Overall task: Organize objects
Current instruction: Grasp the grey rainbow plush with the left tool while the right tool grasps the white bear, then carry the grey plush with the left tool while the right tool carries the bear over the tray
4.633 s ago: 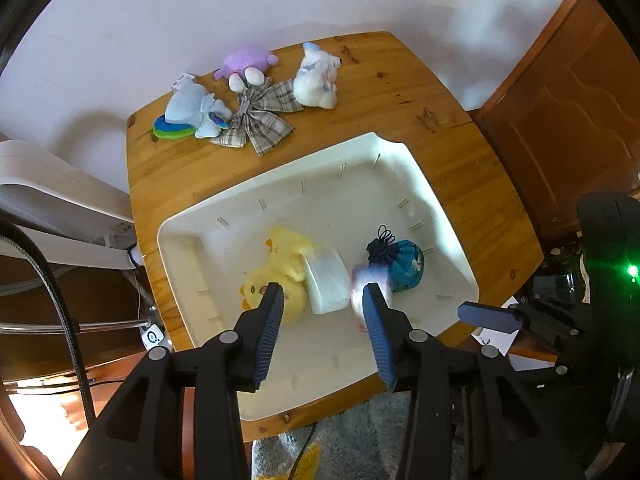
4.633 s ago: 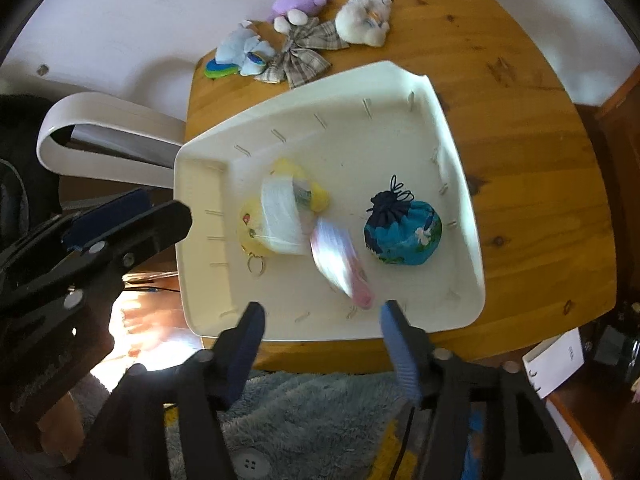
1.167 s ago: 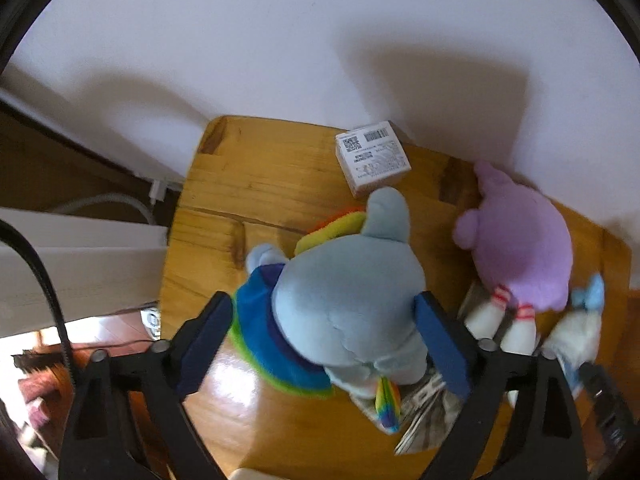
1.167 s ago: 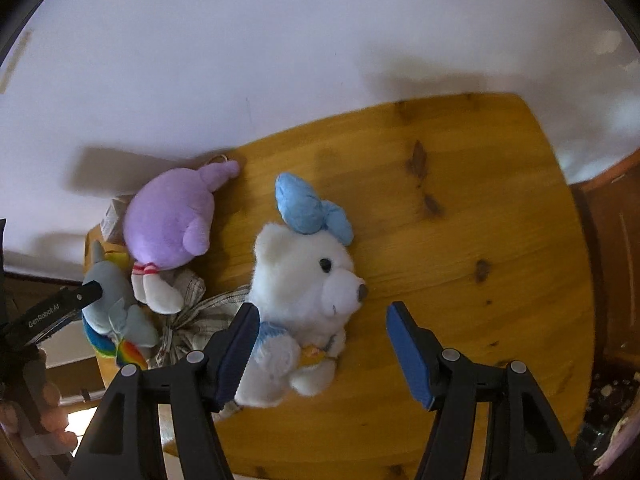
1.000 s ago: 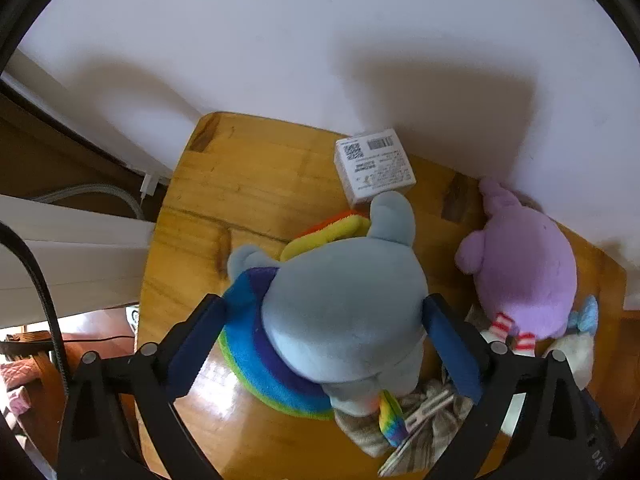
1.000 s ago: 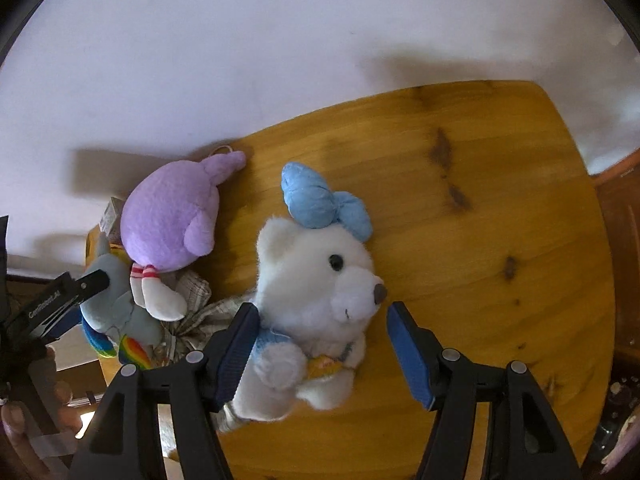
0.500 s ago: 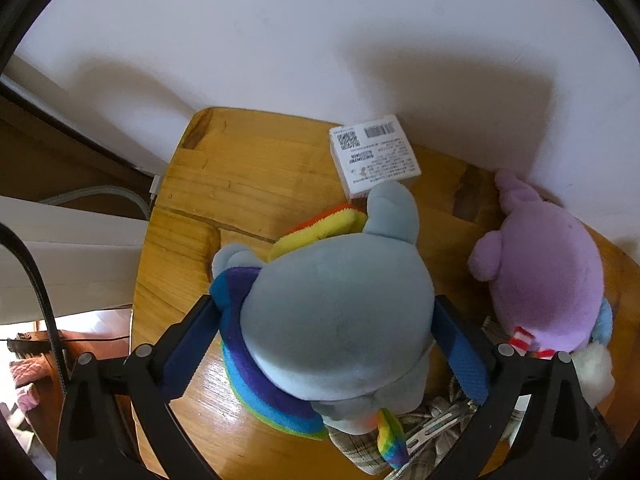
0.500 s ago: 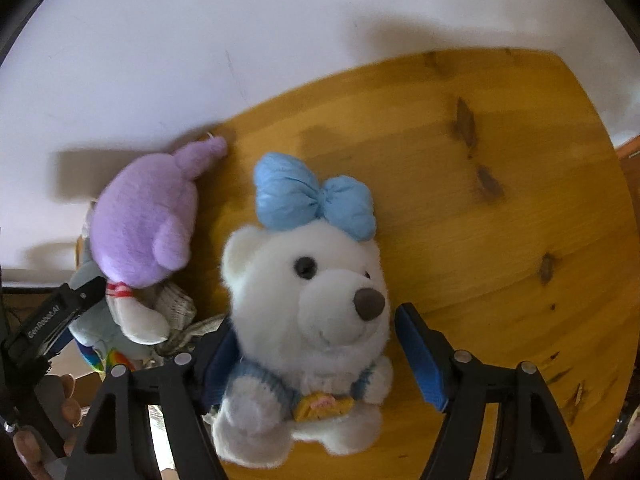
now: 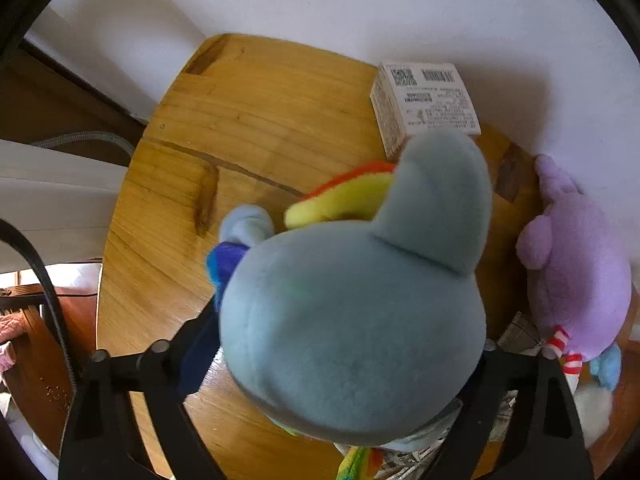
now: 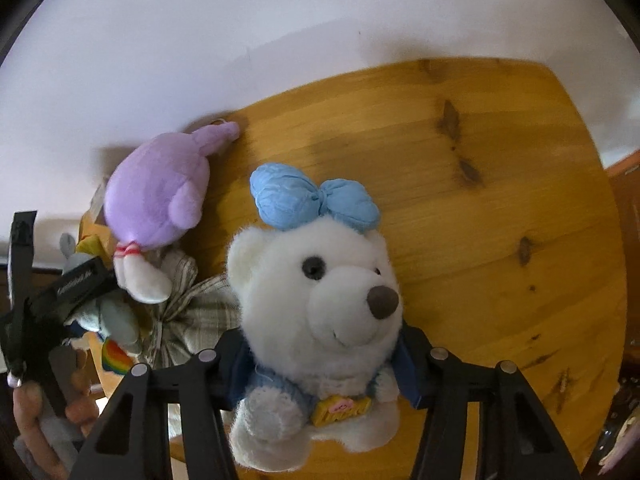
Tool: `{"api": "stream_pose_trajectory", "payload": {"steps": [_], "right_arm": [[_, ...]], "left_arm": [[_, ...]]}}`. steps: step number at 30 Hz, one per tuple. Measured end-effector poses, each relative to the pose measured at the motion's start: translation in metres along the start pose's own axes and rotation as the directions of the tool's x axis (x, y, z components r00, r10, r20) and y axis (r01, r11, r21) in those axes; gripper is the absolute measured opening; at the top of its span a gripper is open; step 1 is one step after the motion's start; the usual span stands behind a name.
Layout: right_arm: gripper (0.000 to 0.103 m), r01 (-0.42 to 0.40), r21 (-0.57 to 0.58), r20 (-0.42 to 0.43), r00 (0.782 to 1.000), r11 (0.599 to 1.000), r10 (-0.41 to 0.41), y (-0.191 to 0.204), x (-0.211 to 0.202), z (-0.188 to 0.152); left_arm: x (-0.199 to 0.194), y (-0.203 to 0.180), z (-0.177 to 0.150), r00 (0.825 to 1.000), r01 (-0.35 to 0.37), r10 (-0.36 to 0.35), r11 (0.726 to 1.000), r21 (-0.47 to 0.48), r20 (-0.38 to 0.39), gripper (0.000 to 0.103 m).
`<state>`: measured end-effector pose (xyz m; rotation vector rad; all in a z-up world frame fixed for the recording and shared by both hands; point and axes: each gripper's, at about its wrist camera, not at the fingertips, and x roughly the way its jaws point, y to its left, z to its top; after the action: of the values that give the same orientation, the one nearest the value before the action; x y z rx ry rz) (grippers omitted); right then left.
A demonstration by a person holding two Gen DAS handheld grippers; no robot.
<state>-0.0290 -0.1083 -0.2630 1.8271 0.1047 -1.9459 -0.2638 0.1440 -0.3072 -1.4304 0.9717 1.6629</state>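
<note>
The honey-coloured wooden table (image 10: 500, 184), smooth planks with dark knots, carries every soft toy in view, so the sorting looks barely begun here: two toys are gripped, and the rest lie waiting by the white wall.

The grey-blue plush pony with a rainbow mane (image 9: 352, 320), rounded and short-piled, fills the left wrist view; the left tongs (image 9: 344, 356) sit clamped against its flanks. It is not clear whether it is off the table.

The fluffy white teddy bear with a crinkled blue bow (image 10: 316, 292) is squeezed at the body by the right tongs (image 10: 320, 364).

Beside it lie a lilac velvety plush (image 10: 156, 196) with striped legs, a limp plaid fabric bow (image 10: 192, 312), and a small white printed cardboard box (image 9: 428, 100), crisp-edged, touching the pony's ear.
</note>
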Motion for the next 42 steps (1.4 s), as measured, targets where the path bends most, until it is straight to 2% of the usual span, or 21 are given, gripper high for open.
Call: {"api": "stream_pose_trajectory", "payload": {"steps": [3, 9, 16, 18, 20, 22, 29, 30, 34, 38, 42], "right_arm": [[0.057, -0.006, -0.012, 0.023, 1.000, 1.000, 0.006, 0.000, -0.014, -0.006], [0.057, -0.035, -0.041, 0.069, 0.997, 0.999, 0.038, 0.002, -0.048, -0.024], [0.057, -0.058, -0.072, 0.139, 0.988, 0.996, 0.067, 0.023, -0.099, -0.055], [0.057, -0.063, -0.086, 0.163, 0.984, 0.994, 0.077, 0.034, -0.117, -0.066], [0.057, -0.064, -0.101, 0.183, 0.980, 0.993, 0.082, 0.033, -0.138, -0.081], [0.057, -0.064, -0.122, 0.210, 0.974, 0.990, 0.088, 0.039, -0.162, -0.092], [0.057, -0.057, -0.188, 0.295, 0.949, 0.981, 0.112, 0.063, -0.231, -0.141], [0.057, -0.060, -0.195, 0.304, 0.945, 0.979, 0.119, 0.066, -0.240, -0.149], [0.057, -0.058, -0.226, 0.327, 0.936, 0.972, 0.131, 0.076, -0.264, -0.177], [0.057, -0.037, -0.248, 0.334, 0.935, 0.968, 0.122, 0.085, -0.273, -0.205], [0.057, -0.040, -0.246, 0.327, 0.937, 0.969, 0.121, 0.087, -0.271, -0.229]], "left_arm": [[-0.007, -0.005, -0.004, 1.000, -0.020, 0.020, 0.999, 0.045, 0.016, 0.084], [-0.035, -0.008, -0.021, 0.997, 0.002, -0.009, 0.996, 0.094, 0.077, 0.082], [-0.114, -0.003, -0.053, 0.981, 0.018, -0.062, 0.973, 0.230, 0.184, 0.082], [-0.139, -0.016, -0.081, 0.975, 0.019, -0.076, 0.964, 0.266, 0.208, 0.082], [-0.167, -0.010, -0.098, 0.969, 0.020, -0.092, 0.954, 0.301, 0.228, 0.082], [-0.187, -0.004, -0.102, 0.965, 0.016, -0.101, 0.943, 0.331, 0.241, 0.082], [-0.247, 0.042, -0.160, 0.951, 0.045, -0.175, 0.894, 0.446, 0.254, 0.082], [-0.245, 0.051, -0.161, 0.950, 0.050, -0.183, 0.889, 0.456, 0.254, 0.082], [-0.266, 0.072, -0.203, 0.944, 0.054, -0.215, 0.850, 0.524, 0.250, 0.082], [-0.254, 0.106, -0.237, 0.939, 0.020, -0.222, 0.800, 0.600, 0.264, 0.082], [-0.257, 0.116, -0.274, 0.941, -0.010, -0.212, 0.762, 0.647, 0.265, 0.082]]}}
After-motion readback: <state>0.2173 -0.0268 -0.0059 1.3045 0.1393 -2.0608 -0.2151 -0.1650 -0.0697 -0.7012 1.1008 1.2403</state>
